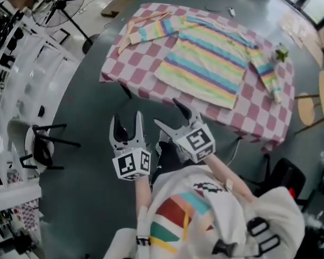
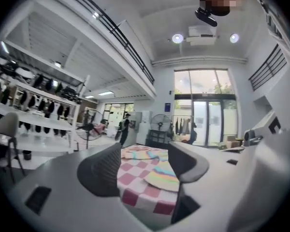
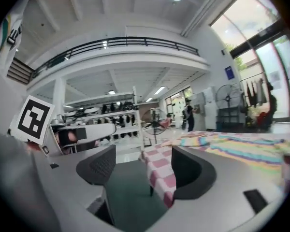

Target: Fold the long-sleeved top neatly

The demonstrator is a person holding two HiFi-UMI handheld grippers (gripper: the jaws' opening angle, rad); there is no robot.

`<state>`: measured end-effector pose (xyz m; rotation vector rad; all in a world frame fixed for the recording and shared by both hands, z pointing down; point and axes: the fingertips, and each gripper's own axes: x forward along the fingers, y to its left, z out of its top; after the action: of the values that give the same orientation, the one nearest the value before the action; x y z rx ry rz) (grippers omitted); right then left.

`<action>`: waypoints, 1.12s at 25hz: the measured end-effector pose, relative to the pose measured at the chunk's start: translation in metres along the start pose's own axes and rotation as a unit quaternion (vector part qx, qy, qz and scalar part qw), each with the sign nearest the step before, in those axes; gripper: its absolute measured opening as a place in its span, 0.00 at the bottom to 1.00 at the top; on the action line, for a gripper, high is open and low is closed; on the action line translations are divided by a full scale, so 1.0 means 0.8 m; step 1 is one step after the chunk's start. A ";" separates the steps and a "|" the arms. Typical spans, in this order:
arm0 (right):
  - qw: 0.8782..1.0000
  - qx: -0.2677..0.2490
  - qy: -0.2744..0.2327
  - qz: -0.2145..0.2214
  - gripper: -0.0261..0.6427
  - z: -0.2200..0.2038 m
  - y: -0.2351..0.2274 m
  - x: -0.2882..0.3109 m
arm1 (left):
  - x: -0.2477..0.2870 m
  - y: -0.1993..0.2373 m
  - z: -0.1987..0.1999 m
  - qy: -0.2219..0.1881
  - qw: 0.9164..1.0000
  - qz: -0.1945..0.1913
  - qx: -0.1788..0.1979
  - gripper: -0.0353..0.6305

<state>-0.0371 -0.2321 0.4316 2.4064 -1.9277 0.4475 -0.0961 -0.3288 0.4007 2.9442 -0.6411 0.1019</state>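
We judge the main risk to be pinching the checkered tablecloth (image 1: 259, 120) together with the striped long-sleeved top (image 1: 210, 55). That would drag the fold crooked, since the top's near hem lies close to the table edge. Our left gripper (image 1: 127, 117) and right gripper (image 1: 166, 112) both have their jaws wide apart, holding and touching nothing. The top lies flat with its sleeves spread, ahead of both pairs of jaws and well apart from them.
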 end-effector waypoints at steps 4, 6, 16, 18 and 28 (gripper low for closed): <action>0.985 0.041 -0.035 -0.164 0.55 0.014 -0.111 -0.050 | 0.098 -0.098 0.009 0.010 0.988 -0.153 0.031 0.48; 0.970 0.052 -0.042 -0.233 0.55 0.013 -0.152 -0.082 | 0.133 -0.146 0.009 0.014 0.975 -0.217 0.038 0.48; 0.866 0.107 -0.095 -0.479 0.55 0.013 -0.235 -0.201 | 0.184 -0.319 -0.005 0.047 0.887 -0.456 0.058 0.48; 0.847 0.112 -0.100 -0.509 0.55 0.015 -0.238 -0.209 | 0.188 -0.336 -0.003 0.048 0.869 -0.488 0.060 0.48; 0.791 0.150 -0.122 -0.580 0.55 0.003 -0.241 -0.205 | 0.216 -0.356 -0.013 0.066 0.820 -0.567 0.048 0.48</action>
<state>0.1171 -0.0316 0.4210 3.3183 -0.0707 0.3500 0.1789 -0.1414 0.3959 2.8219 1.1784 0.2022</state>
